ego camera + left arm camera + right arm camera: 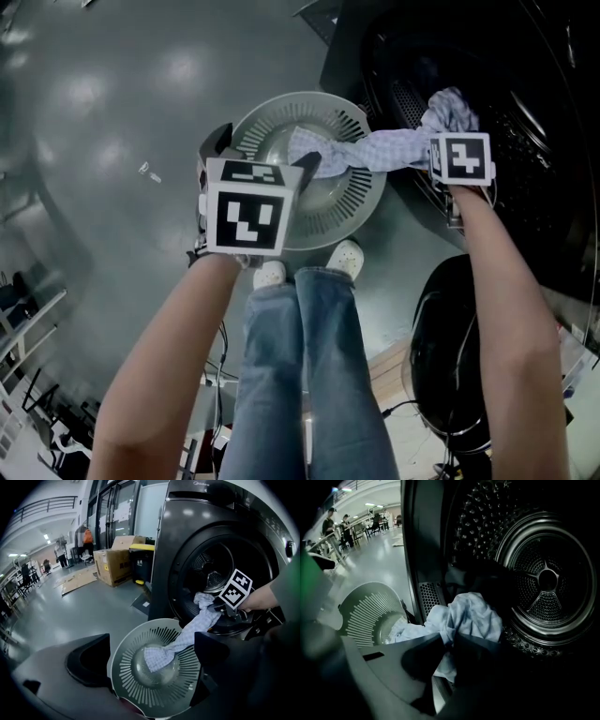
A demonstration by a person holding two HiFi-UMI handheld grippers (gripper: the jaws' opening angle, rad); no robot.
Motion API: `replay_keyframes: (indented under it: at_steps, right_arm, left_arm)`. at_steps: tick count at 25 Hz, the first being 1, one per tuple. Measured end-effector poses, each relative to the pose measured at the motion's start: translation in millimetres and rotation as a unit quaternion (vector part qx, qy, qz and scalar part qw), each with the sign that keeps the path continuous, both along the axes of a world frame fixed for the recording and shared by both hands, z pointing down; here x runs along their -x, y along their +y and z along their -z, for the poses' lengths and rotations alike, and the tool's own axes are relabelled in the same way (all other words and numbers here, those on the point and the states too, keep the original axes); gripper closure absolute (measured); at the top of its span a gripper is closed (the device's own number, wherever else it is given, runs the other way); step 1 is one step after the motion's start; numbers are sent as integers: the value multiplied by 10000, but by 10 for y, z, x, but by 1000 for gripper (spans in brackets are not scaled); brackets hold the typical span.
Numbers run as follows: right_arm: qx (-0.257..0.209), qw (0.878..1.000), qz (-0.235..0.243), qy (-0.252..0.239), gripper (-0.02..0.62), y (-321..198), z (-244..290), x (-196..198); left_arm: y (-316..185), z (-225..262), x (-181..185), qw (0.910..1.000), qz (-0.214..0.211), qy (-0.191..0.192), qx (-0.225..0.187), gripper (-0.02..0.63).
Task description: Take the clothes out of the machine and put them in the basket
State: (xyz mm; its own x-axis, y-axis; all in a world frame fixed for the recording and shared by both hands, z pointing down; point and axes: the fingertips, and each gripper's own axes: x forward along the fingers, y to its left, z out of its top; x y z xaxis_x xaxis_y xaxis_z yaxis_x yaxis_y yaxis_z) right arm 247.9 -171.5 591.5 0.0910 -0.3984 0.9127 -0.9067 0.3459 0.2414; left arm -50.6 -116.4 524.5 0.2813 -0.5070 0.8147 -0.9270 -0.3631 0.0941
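Pinched a pale checked cloth in the right gripper, jaws pressed together on a bunched fold of it, right at the open mouth of the dark machine. Saw, past those jaws, the perforated drum with its round back plate. Had the cloth stretched as a twisted band from that grip, out over the machine's lower lip and down into the basket, with its free end lying flat on the basket's bottom, near the middle. Found the basket round and grey, with slots radiating up its wall, set on the glossy grey floor just in front of the machine's opening; could not tell whether it touched the machine's front. Held the left gripper above the near side of the basket, pointing down into it, jaws spread wide with nothing gripped between them. Touched no part of the cloth with it. Stood right behind the basket in blue jeans and white shoes, toes just beside its rim. Noted cardboard boxes on the floor farther off, left of the machine, and some people well beyond.
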Motion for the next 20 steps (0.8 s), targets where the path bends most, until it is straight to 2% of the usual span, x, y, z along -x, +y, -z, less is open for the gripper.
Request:
replay_keyframes:
  at_steps: [5, 14, 20]
  right_arm:
    - [-382, 9983, 123, -412, 549, 50, 310, 345]
    - [-547, 9936, 455, -879, 549, 381, 649, 1004]
    - [-617, 9860, 667, -1398, 549, 618, 812, 1528]
  left_arm:
    - [52, 70, 103, 10000, -15, -15, -17, 44]
    - [171, 270, 226, 9999, 41, 113, -36, 44]
    - [239, 305, 451, 9989, 403, 239, -19, 44]
